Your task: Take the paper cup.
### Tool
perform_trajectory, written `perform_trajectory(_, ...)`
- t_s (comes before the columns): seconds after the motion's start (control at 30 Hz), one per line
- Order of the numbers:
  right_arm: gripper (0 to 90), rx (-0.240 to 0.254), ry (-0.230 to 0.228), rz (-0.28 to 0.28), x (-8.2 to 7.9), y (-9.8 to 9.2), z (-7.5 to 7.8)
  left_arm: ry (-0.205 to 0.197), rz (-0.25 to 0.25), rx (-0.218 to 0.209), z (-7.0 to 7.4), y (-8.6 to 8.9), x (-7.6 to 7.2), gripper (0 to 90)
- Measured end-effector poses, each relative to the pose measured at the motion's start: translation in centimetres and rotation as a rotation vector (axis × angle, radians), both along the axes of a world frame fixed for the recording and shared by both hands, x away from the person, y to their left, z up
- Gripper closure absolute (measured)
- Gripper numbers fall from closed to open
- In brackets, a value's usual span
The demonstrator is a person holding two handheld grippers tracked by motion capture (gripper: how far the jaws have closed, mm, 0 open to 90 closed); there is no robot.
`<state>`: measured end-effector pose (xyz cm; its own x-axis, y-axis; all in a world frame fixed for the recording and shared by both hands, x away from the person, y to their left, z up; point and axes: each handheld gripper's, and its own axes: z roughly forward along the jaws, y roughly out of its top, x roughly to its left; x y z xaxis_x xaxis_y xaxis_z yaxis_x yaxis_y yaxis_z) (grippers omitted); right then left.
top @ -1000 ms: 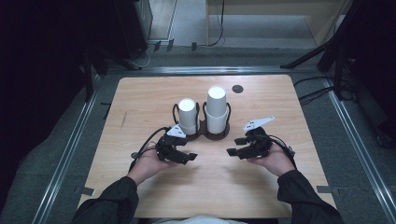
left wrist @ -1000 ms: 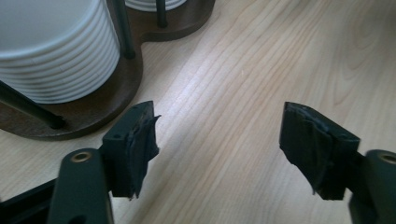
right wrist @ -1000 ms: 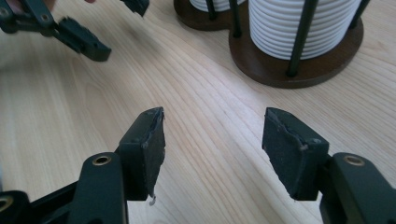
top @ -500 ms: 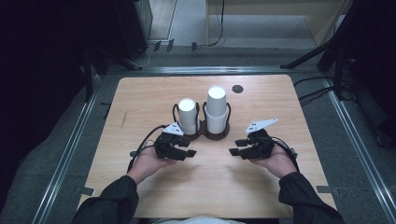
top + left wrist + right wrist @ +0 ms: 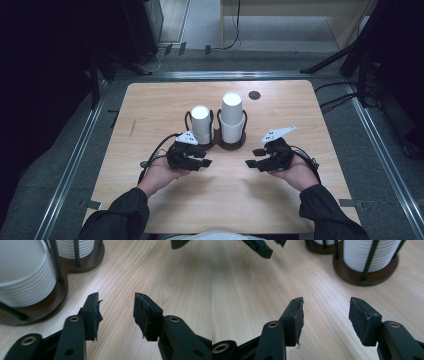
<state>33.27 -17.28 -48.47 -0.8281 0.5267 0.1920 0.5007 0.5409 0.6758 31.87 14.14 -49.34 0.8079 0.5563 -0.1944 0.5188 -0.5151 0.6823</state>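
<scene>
Two stacks of white paper cups, a shorter left stack and a taller right stack, stand upside down in a dark wooden holder with black rods at the table's middle. My left gripper lies low just in front of the left stack. Its jaws have just been closing, and they stand apart over bare wood with nothing between them. My right gripper rests right of the holder, facing the left one. Its jaws also show a gap and hold nothing.
A small black disc lies near the far edge of the wooden table. Metal rails run along both sides of the table. A bare strip of table separates the two grippers.
The left gripper's jaws have narrowed. Both hands have stayed where they were, and the cups have not moved.
</scene>
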Motion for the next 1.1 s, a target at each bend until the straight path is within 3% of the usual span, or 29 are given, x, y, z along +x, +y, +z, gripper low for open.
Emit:
perform_trajectory(0.13,45.5,0.027,-0.001,-0.013,0.5,-0.3,0.7,0.0,0.007,-0.023,0.5,-0.9,0.4,62.6)
perform_trajectory(0.23,45.5,0.001,-0.014,-0.01,0.7,-0.3,0.8,0.0,-0.005,-0.055,0.8,-1.5,0.5,62.5)
perform_trajectory(0.67,44.4,0.003,-0.019,-0.029,1.5,-1.0,1.7,-0.014,0.013,-0.057,1.8,-3.6,1.6,67.0)
perform_trajectory(0.9,42.3,-0.02,-0.04,-0.06,2.4,-1.4,3.0,-0.001,0.041,-0.067,2.5,-5.2,2.4,70.2)
perform_trajectory(1.1,42.3,-0.017,-0.045,-0.059,3.5,-1.6,4.7,0.014,0.115,-0.067,2.9,-6.1,3.1,73.4)
